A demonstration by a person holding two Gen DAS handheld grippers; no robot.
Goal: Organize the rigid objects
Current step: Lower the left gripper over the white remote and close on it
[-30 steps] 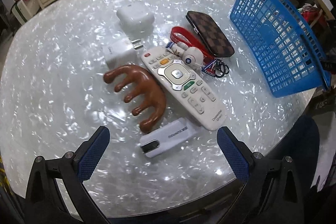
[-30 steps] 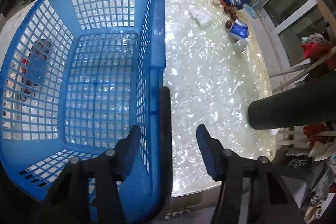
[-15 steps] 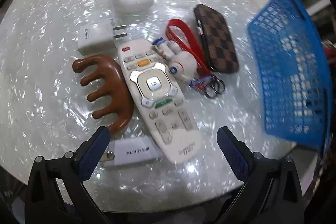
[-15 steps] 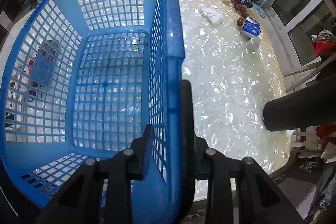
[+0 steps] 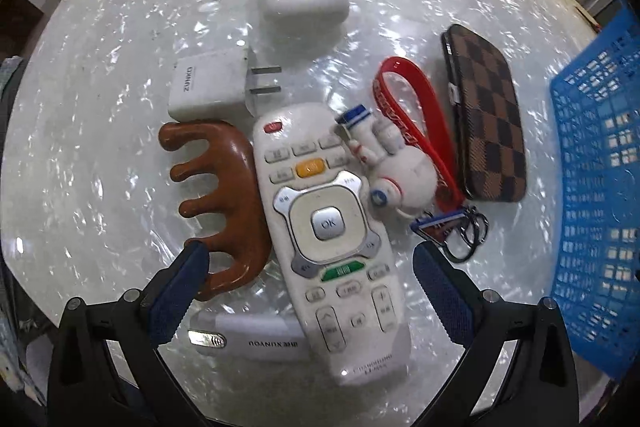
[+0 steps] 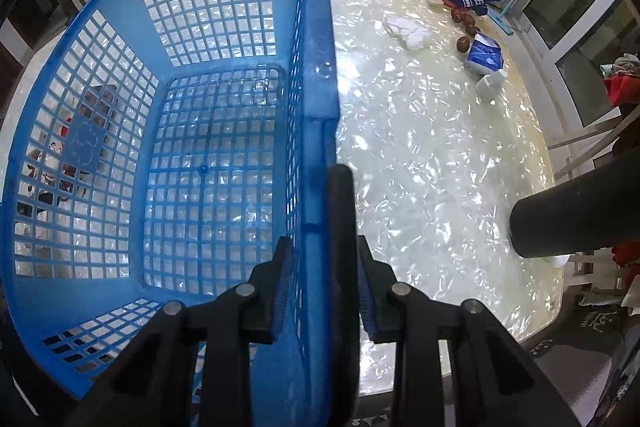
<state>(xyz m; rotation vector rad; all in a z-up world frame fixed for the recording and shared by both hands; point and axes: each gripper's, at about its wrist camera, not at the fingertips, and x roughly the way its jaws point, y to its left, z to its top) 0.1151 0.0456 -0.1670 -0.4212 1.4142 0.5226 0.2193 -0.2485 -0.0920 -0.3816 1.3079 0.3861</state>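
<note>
We hold the right tool (image 6: 322, 293) clamped on the blue basket (image 6: 120, 75) wall to steady it (still empty), while our left tool (image 5: 310, 291), fingers apart, straddles the white remote (image 5: 324, 227) on the tabletop (image 5: 100, 167), basket just beyond.

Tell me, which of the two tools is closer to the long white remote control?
Left. The left tool hangs open right above the long white remote control, one finger on each side. The right tool is off at the blue plastic basket, clamped on its wall.
</note>
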